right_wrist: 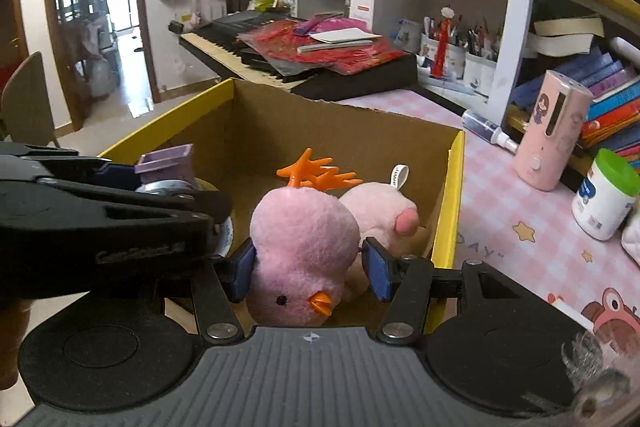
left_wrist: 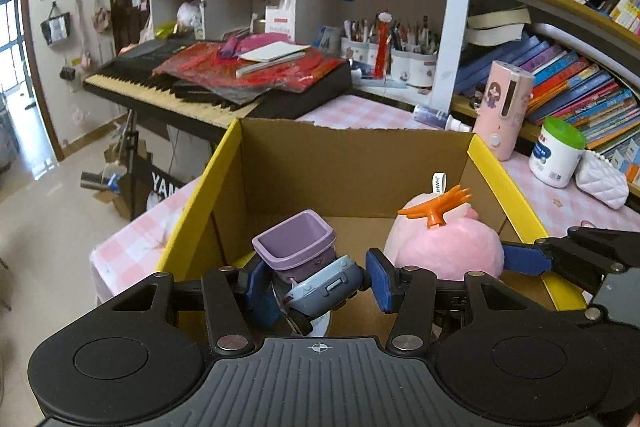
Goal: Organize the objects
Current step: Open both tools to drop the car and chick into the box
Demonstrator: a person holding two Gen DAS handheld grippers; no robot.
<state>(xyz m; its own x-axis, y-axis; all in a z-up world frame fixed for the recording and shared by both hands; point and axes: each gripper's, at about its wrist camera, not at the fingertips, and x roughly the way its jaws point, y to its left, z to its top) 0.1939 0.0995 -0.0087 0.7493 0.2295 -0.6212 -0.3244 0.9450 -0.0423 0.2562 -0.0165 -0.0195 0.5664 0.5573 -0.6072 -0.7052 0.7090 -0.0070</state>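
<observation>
A: Closest in, what are the 2 grippers doing?

B: The left gripper [left_wrist: 320, 287] has its blue fingers [left_wrist: 379, 281] clamped on a small grey-blue and lilac plastic toy truck [left_wrist: 308, 267], held over the near edge of the open brown cardboard box with yellow rims [left_wrist: 496, 179]. The right gripper [right_wrist: 308, 273] has its fingers [right_wrist: 376, 273] pressed into the sides of a round pink plush chick with an orange beak and orange crest [right_wrist: 300, 247], also over the box.

A: So both toys are nearly in?

B: I judge so. Both are carried, not yet let go. A paler pink plush toy with a white loop tag [right_wrist: 380, 211] shows just behind the chick, apparently lying in the box already.

A: And farther out?

B: On the pink checked tabletop [right_wrist: 520, 211] beside the box, well apart from it, stand a pink cylindrical gadget [right_wrist: 550, 131] and a white tub with a green lid [right_wrist: 606, 195]. Whether those belong to the job, I cannot tell.
</observation>
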